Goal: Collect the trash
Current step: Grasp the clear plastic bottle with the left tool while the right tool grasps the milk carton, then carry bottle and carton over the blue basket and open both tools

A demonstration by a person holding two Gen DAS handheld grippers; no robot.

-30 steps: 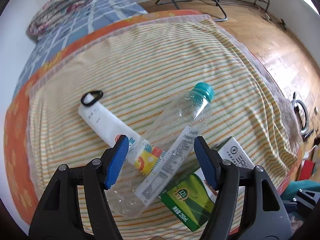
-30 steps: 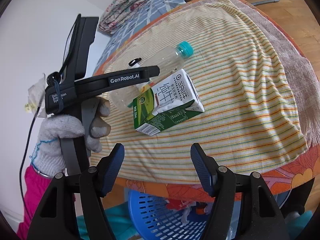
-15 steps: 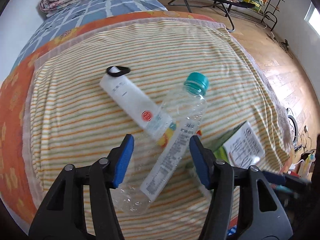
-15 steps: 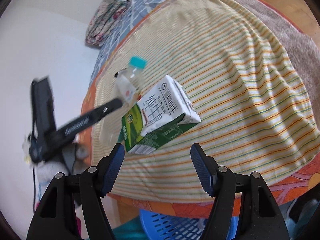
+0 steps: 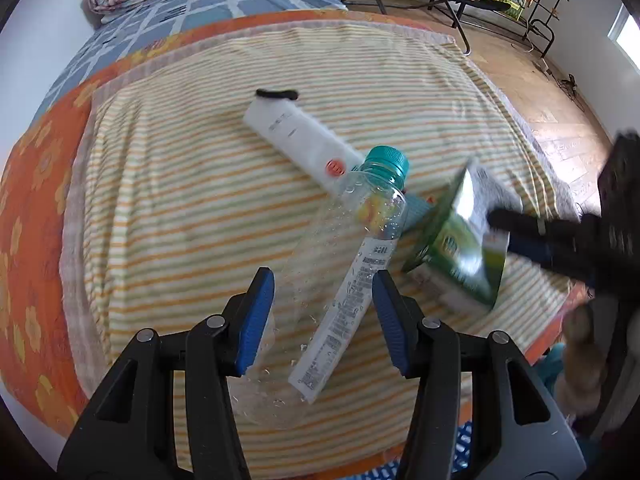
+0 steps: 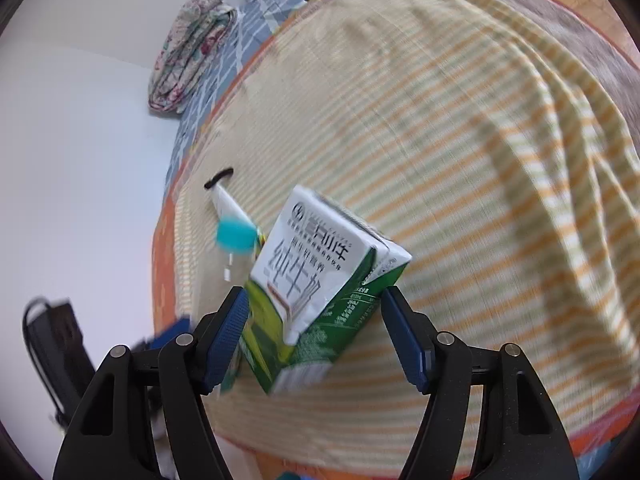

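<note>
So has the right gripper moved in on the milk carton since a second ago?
Yes. The right gripper has come forward onto the striped blanket; the milk carton now sits between its open fingers.

A plastic bottle [image 5: 352,276] lies on a striped blanket [image 5: 200,208] spread over a bed, its cap end resting across a tube [image 5: 304,144] that lies behind it. A milk carton [image 6: 316,292] sits to the bottle's right, near the blanket's front edge. A folded quilt [image 6: 188,44] lies at the bed's far end.
</note>
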